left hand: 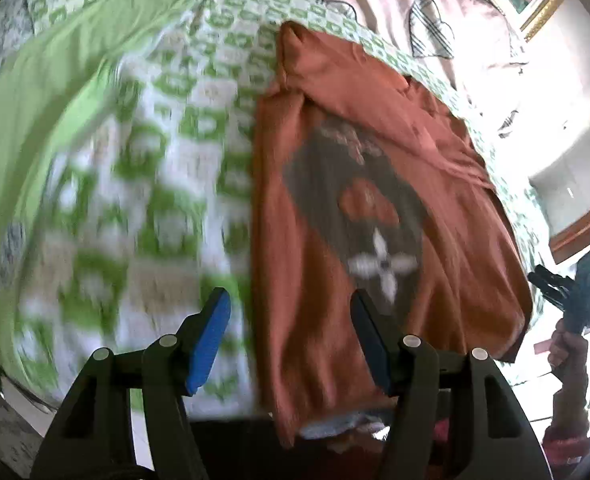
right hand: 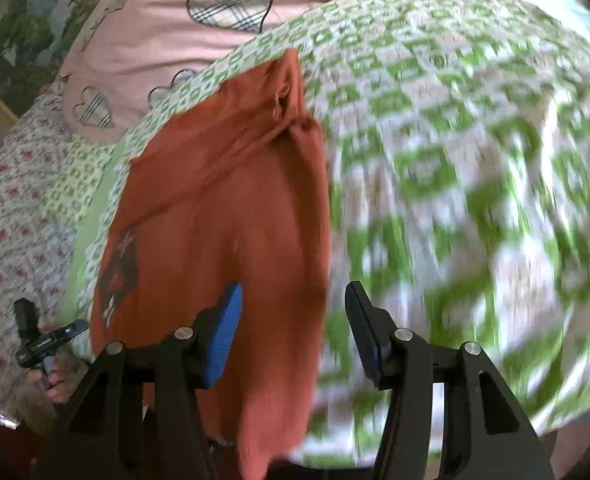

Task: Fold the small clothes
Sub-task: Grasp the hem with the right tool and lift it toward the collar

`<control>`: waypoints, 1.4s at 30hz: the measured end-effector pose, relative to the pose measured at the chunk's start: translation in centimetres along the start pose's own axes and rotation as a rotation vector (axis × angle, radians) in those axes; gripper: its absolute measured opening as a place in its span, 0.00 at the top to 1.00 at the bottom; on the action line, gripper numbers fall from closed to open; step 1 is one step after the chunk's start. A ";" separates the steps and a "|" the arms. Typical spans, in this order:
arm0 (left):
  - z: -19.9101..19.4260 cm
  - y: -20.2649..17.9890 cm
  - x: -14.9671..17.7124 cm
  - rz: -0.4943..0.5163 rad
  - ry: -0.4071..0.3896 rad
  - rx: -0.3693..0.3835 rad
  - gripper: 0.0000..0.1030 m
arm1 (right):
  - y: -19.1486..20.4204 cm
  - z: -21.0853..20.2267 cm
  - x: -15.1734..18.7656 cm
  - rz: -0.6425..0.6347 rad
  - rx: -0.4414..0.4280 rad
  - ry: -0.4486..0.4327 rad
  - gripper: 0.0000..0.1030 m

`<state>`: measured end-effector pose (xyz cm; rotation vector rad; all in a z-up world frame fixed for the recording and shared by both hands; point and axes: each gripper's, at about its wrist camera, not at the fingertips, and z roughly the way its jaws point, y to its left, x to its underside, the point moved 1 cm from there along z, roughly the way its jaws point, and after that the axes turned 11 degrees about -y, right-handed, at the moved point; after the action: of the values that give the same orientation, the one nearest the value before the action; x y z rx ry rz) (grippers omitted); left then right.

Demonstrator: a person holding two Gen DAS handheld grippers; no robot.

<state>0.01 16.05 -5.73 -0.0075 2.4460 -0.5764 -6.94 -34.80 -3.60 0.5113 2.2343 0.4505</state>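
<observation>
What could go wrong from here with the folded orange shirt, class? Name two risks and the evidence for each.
1. The orange T-shirt overhangs the near edge of the bed, so it might slide off the green checked bedspread.
2. Both tools, left and right, stand open and hold nothing, and both views are motion-blurred; a hurried regrasp could catch one layer only and undo the fold.

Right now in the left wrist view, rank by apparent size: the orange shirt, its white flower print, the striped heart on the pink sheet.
1. orange shirt
2. and 3. white flower print and striped heart: similar, and the heart lies farther off, so unranked.
</observation>
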 end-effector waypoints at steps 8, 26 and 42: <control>0.7 -1.3 4.1 0.000 0.040 0.076 0.39 | -0.4 -0.8 4.7 0.029 -0.142 0.057 0.47; 0.9 -0.6 5.0 0.048 0.050 0.164 0.92 | -1.3 0.0 8.5 0.104 -0.384 0.072 0.89; 0.7 0.2 5.3 -0.004 0.070 0.184 0.72 | -2.3 -1.1 8.3 0.046 -0.306 0.077 0.90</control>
<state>-3.91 15.16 -9.32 0.0845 2.4509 -0.8145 -13.40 -32.84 -9.13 0.3892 2.1760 0.8315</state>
